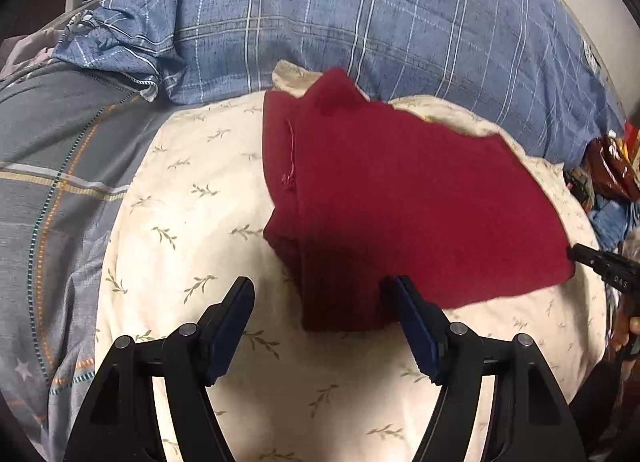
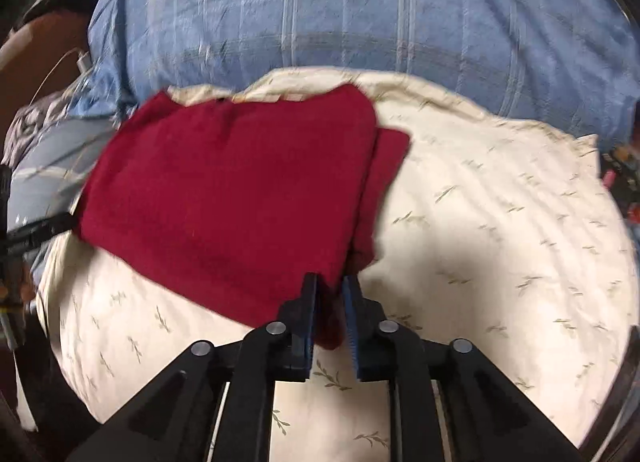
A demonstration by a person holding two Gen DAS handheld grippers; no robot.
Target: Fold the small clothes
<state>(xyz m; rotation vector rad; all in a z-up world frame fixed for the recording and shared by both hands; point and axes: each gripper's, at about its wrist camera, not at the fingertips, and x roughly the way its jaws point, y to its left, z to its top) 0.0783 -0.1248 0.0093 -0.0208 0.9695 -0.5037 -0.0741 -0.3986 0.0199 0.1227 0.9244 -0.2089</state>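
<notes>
1. A dark red garment [image 1: 400,198] lies folded on a cream pillow [image 1: 180,190] with a small leaf print. The pillow rests on a bed, in front of a blue checked quilt [image 1: 360,22].
2. In the left wrist view the left gripper [image 1: 324,290] hovers over the near edge of the garment. Its jaws are wide apart; a narrow ribbed part of the red cloth lies between them, and the right finger is just beside the cloth — I cannot tell if it touches.
3. In the right wrist view the right gripper [image 2: 330,286] is at the near corner of the garment [image 2: 232,186]. Its jaws are almost together and clamp a fold of the red cloth, which shows in the narrow gap between the blue pads [image 2: 352,314].
4. This view is blurred, so fine details of the cloth are not clear. A second layer of the garment sticks out on its right side, under the top layer.
5. In the left wrist view a loose red thread [image 1: 289,158] hangs on the left part of the garment, near a seam.
6. At the right edge of the left wrist view the tip of the right gripper [image 1: 588,256] is at the garment's corner, and some colourful packets [image 1: 612,170] lie behind it, beside the pillow.
7. The pillow [image 2: 480,222] is bare to the right of the garment in the right wrist view.
</notes>
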